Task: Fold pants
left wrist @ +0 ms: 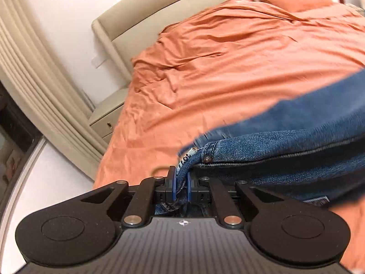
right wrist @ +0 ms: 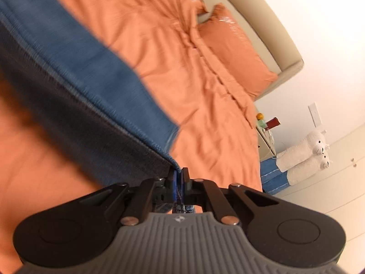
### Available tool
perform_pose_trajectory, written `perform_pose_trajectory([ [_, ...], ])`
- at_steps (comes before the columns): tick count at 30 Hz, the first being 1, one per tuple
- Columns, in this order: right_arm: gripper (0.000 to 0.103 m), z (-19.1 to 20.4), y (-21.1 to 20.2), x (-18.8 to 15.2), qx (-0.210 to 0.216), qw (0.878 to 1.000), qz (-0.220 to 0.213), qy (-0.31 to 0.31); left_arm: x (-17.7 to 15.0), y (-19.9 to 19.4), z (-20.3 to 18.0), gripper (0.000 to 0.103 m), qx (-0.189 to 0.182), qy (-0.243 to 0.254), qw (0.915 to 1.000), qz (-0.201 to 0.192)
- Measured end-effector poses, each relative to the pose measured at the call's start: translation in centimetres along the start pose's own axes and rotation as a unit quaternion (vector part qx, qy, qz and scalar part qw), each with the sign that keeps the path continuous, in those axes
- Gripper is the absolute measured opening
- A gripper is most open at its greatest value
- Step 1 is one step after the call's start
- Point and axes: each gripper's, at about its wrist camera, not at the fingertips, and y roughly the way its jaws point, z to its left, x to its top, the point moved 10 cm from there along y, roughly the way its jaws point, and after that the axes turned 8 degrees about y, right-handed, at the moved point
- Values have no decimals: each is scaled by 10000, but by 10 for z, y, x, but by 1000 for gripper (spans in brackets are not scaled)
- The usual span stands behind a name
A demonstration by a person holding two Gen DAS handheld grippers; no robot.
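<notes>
Left gripper point(left wrist: 181, 183) clamped tight on the waistband corner of the blue jeans point(left wrist: 296, 146), lower centre. Right gripper point(right wrist: 178, 182) pinched on the hem of the jeans point(right wrist: 75, 80). Denim stretched over the orange bedsheet point(left wrist: 228, 57), toward upper left in right view.

Blurred jeans point(right wrist: 68, 80), cut off left.

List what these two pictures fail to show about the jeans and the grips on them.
- Jeans, left wrist view: cut off by the right edge; full length unseen.
- Jeans hem, right wrist view: motion-blurred.
- Left tongs, right tongs: shut on denim; the housing hides how deep.
- Bed beneath the jeans: hidden.
</notes>
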Motion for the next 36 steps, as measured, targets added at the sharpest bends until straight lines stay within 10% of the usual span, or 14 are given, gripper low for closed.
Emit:
perform_pose_trajectory([
  [9, 0, -10, 146, 92, 89, 9968, 527, 591, 49, 122, -17, 10, -135, -114, 9962, 849],
  [18, 0, 49, 265, 84, 374, 9904, 1305, 263, 35, 218, -57, 10, -323, 97, 9881, 1504],
  [36, 0, 33, 255, 82, 265, 9907, 1055, 814, 50, 190, -37, 11, -156, -579, 9938, 932],
])
